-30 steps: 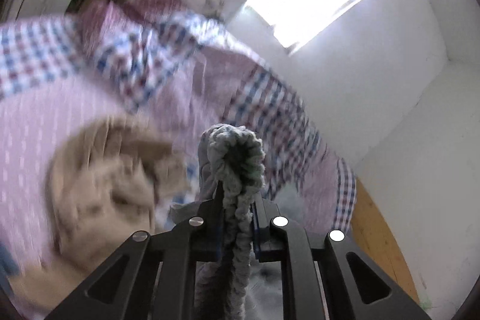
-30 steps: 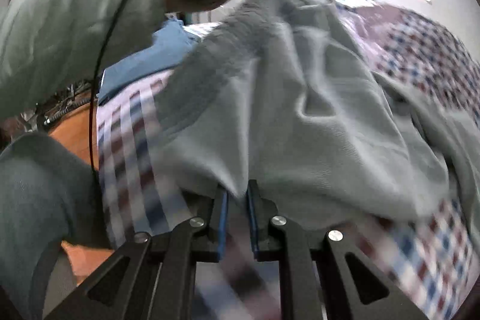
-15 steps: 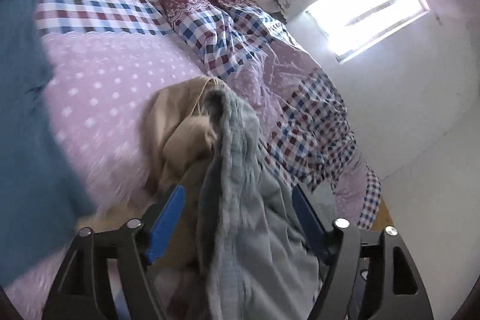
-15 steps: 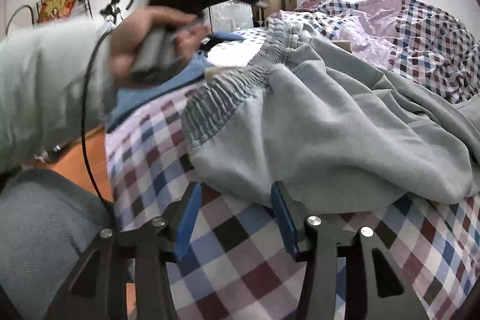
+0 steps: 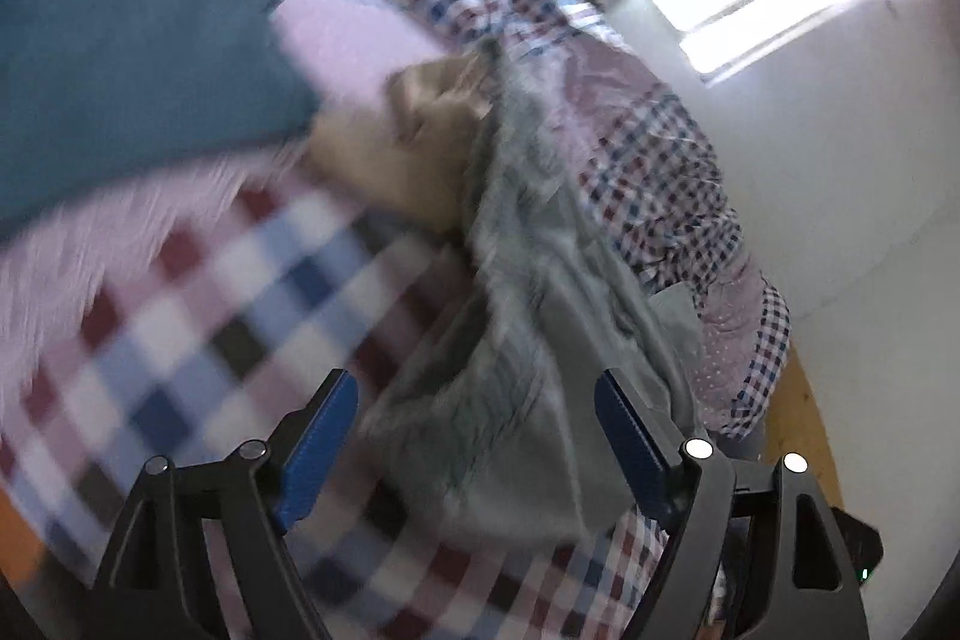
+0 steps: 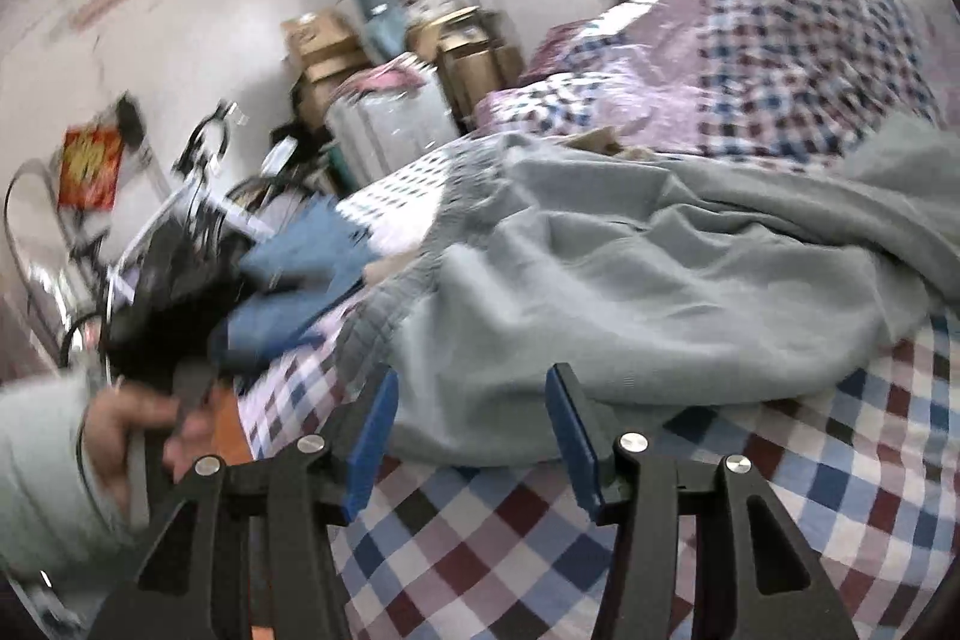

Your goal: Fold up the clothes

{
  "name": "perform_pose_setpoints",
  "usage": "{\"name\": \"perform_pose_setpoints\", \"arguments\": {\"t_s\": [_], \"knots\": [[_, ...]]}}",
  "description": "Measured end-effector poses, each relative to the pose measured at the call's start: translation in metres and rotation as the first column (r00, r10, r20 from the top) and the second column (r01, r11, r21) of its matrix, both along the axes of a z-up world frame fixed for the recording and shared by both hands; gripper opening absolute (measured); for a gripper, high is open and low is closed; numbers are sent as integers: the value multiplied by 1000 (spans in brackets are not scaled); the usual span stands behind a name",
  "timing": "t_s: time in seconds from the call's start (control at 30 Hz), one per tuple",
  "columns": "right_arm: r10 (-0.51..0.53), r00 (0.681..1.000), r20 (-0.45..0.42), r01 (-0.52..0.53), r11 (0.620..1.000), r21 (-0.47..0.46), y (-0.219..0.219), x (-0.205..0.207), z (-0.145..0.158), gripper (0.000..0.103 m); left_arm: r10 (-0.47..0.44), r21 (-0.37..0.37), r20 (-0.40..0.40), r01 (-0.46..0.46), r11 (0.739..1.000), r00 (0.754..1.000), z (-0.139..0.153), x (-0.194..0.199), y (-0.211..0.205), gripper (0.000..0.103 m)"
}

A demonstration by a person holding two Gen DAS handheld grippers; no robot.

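**Flatten the grey trousers before you make any fold**

Start with the bed [image 6: 600, 550]: its checked cover is your work surface, and the near edge, where you stand, has the most bare cover. Use that strip for the fold.

The grey trousers [image 6: 630, 292] lie rumpled across the cover, the ribbed waistband [image 6: 408, 280] towards the near-left part of the bed and the legs running off to the far right side. In the left wrist view the same garment [image 5: 540, 340] is bunched in long ridges, and a tan garment [image 5: 420, 148] lies touching it on the far side. A blue garment [image 6: 300, 268] sits just beside the waistband near the left edge. Keep both out of your pinch; I judge a stray layer caught now would spoil the fold.

Your right gripper [image 6: 474, 436] stands wide open with nothing in it, its blue pads on either side of the trousers' near hem. Your left gripper [image 5: 480, 448] is equally wide open and empty, poised over the crumpled cloth, with your left hand [image 6: 138, 436] low at the near-left corner of the bed.

Both views are smeared, so slow down before closing. My advice: take the waistband at its two ends, one gripper each, grasping a single thickness close to the elastic. Pull apart until the ridges go, lay the legs one on the other, then fold towards the waistband.
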State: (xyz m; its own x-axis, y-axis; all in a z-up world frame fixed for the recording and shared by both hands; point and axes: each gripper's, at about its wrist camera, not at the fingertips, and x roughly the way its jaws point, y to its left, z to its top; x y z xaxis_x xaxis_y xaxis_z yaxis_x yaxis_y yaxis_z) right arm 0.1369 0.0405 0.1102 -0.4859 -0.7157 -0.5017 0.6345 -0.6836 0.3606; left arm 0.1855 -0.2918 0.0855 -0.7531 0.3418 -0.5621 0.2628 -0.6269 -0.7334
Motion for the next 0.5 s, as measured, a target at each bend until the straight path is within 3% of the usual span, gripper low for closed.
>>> {"name": "perform_pose_setpoints", "arguments": {"t_s": [0.13,0.27,0.37,0.5], "knots": [[-67,997,42,70,995,-71,20,-12,1,55,-57,25,67,55,998,996,-21,4,22,84],[-125,990,70,131,986,-99,33,-23,1,55,-102,37,41,101,994,994,-22,-3,40,85],[-155,984,88,164,980,-110,42,-28,0,55,-70,10,55,70,998,996,-25,-6,45,85],[-196,973,121,211,970,-122,54,-37,-5,55,-28,90,56,23,996,998,-30,-9,37,84]]}}
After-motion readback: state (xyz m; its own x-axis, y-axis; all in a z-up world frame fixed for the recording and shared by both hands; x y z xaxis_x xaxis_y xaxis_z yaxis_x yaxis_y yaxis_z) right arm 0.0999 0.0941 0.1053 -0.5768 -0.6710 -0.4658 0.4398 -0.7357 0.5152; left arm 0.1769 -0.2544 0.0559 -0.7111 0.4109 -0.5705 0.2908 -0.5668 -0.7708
